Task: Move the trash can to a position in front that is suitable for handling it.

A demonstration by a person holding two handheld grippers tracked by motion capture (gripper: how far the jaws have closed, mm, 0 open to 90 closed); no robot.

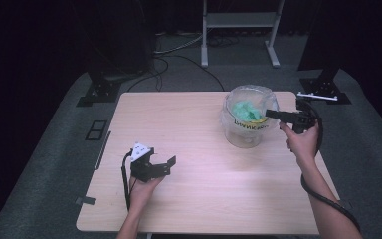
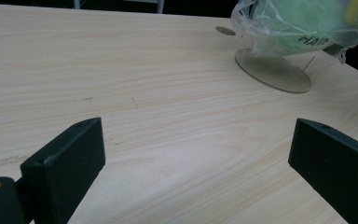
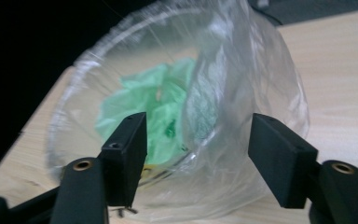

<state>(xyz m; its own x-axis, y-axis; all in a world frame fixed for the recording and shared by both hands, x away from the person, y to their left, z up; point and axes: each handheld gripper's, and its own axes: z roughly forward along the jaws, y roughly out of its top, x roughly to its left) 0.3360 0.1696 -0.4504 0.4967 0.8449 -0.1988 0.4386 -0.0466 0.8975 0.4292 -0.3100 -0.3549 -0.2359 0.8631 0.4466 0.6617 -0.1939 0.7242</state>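
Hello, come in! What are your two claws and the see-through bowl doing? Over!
Left gripper open, resting low over the table. Right gripper open at the bag-lined bowl, green stuff inside. Nothing blocking.

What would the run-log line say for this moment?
left gripper: open, on table | right gripper: open at clear plastic bag rim | bag: green wrapper inside

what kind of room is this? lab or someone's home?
Most likely a lab or recording studio, not a home: a bare wooden table on grey carpet, dark drapes all round, cables across the floor and a metal stand behind.
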